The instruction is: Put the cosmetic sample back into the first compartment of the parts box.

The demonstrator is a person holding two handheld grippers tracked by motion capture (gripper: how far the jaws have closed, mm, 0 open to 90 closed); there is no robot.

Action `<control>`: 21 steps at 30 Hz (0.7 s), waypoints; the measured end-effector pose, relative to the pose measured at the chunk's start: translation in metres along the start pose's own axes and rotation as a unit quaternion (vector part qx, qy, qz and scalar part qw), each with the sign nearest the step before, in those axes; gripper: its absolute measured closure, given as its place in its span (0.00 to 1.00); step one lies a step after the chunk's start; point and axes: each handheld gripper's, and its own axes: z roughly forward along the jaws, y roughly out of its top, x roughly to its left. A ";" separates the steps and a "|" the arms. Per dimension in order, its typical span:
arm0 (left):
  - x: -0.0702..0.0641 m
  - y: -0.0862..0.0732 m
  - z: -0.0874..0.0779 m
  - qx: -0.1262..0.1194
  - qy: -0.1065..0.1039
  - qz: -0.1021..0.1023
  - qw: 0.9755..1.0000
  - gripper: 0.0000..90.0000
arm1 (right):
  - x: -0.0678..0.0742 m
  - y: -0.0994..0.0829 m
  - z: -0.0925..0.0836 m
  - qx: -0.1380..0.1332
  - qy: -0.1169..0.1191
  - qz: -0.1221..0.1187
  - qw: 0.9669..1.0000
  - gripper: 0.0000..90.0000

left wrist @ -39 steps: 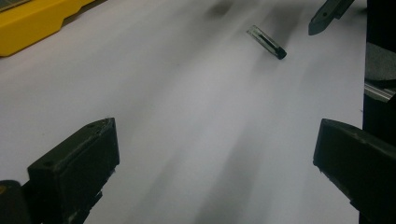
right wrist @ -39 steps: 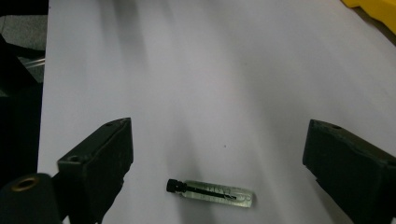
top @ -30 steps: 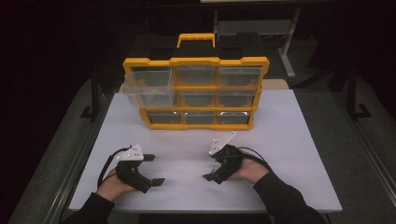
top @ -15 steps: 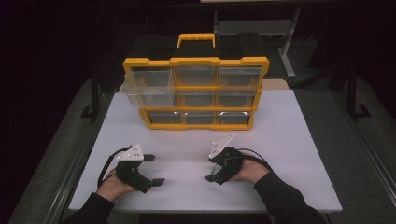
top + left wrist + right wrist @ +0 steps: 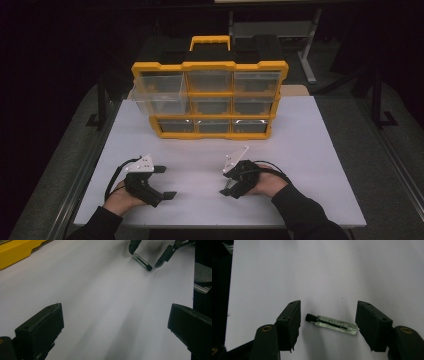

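A small clear vial (image 5: 332, 324) with a black cap lies flat on the white table (image 5: 300, 150). My right gripper (image 5: 328, 312) straddles it lengthwise; its jaws have just been closing, and a narrow gap still shows at the cap end. The far pad sits right at the vial's base. In the high view the right gripper (image 5: 226, 182) rests low at the front right and the left gripper (image 5: 166, 182) at the front left. The left gripper (image 5: 115, 315) stands wide open over bare table. Its view also catches the vial (image 5: 141, 261) between the other gripper's jaws.
A yellow organizer (image 5: 210, 95) with clear drawers and a top handle stands upright at the back of the table. Its top-left drawer (image 5: 157, 97) is pulled out toward me. Dark floor and table legs surround the table's edges.
The right gripper's jaws stand closer together around the vial than a second ago. Both hands have kept their places, and the vial has not moved.
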 end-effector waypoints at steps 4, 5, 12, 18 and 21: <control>0.000 0.000 0.000 0.000 0.000 0.000 1.000 0.00 | 0.000 -0.001 0.001 0.005 -0.002 -0.004 1.000 0.42; 0.000 0.000 0.000 0.000 0.000 0.000 1.000 0.00 | 0.000 -0.001 0.001 0.006 -0.003 -0.005 1.000 0.43; 0.000 0.000 0.000 0.000 0.000 0.000 1.000 0.00 | 0.000 -0.002 0.002 0.011 -0.006 -0.008 1.000 0.44; 0.000 0.000 0.000 -0.001 0.000 0.000 1.000 0.00 | 0.000 -0.003 0.002 0.015 -0.008 -0.012 1.000 0.47; 0.000 0.000 0.000 0.000 -0.001 0.000 1.000 0.00 | -0.001 -0.004 0.000 0.010 -0.007 -0.009 1.000 0.47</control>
